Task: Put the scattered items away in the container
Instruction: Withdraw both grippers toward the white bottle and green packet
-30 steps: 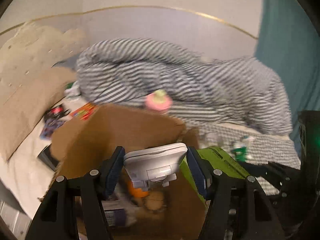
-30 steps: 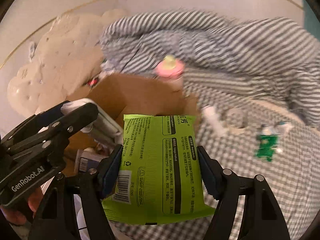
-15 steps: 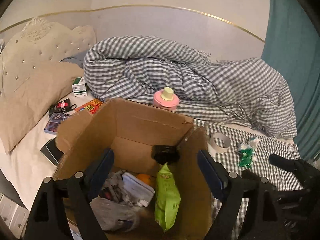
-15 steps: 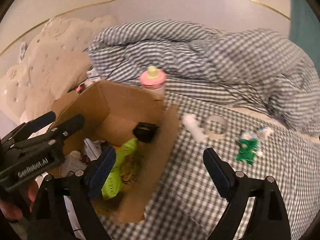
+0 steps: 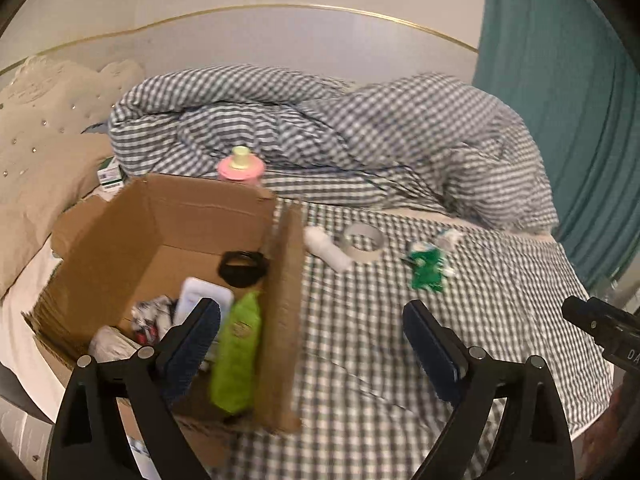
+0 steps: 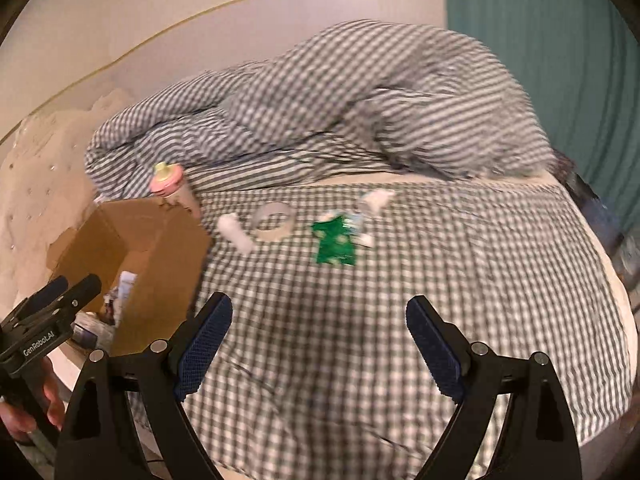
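An open cardboard box (image 5: 172, 216) stands on the bed and holds a lime-green packet (image 5: 236, 352), a white device (image 5: 204, 300), a black item (image 5: 242, 268) and other bits. My left gripper (image 5: 312, 344) hovers over the box's right wall, its jaws opening with nothing between them. My right gripper (image 6: 318, 344) is open and empty above the checked sheet, right of the box (image 6: 160, 248). Ahead of it lie a white tube (image 6: 236, 232), a tape roll (image 6: 274, 222) and a dark green packet (image 6: 334, 244). A pink-capped bottle (image 6: 170, 182) stands behind the box.
A rumpled checked duvet (image 5: 360, 128) is piled along the back of the bed. Beige pillows (image 5: 44, 152) and a small green-and-white carton (image 5: 109, 174) sit left of the box. A teal curtain (image 6: 540, 60) hangs at the right. A hand (image 6: 24, 416) holds the left gripper.
Both grippers opened and let go: the white device and the lime-green packet dropped into the box. Both views then swung right, away from the box, toward the items on the sheet.
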`<act>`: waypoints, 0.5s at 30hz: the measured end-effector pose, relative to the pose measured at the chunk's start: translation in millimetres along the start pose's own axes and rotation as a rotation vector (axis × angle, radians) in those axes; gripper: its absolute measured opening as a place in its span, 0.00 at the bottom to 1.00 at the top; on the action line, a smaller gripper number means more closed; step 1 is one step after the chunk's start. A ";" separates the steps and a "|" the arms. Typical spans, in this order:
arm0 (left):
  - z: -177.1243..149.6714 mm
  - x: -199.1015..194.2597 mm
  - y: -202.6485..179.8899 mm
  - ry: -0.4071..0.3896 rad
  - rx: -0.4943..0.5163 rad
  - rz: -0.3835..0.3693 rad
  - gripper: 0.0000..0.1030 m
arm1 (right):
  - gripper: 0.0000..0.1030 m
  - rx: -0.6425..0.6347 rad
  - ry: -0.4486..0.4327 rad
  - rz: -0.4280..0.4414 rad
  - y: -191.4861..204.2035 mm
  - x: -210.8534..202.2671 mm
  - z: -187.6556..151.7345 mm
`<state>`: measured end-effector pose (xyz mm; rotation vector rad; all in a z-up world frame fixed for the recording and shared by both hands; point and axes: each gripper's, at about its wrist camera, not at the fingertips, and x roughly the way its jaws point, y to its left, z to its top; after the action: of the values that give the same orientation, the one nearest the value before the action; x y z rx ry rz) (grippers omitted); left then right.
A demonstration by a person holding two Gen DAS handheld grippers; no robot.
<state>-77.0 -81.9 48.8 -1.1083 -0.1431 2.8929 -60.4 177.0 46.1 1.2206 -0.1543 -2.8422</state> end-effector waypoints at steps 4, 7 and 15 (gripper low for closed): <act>-15.4 -7.3 -28.7 0.003 0.044 0.002 0.93 | 0.87 0.008 -0.013 -0.002 -15.4 -17.7 -17.4; -25.6 -13.1 -46.1 -0.007 0.072 -0.006 0.94 | 0.87 0.006 -0.023 -0.002 -23.9 -26.4 -30.4; -32.7 -5.8 -75.1 0.012 0.103 -0.005 0.96 | 0.87 0.019 -0.024 0.004 -49.1 -36.9 -44.1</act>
<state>-50.5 -5.2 36.0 -1.1061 0.0036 2.8517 -3.1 225.5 37.2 1.1886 -0.1848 -2.8588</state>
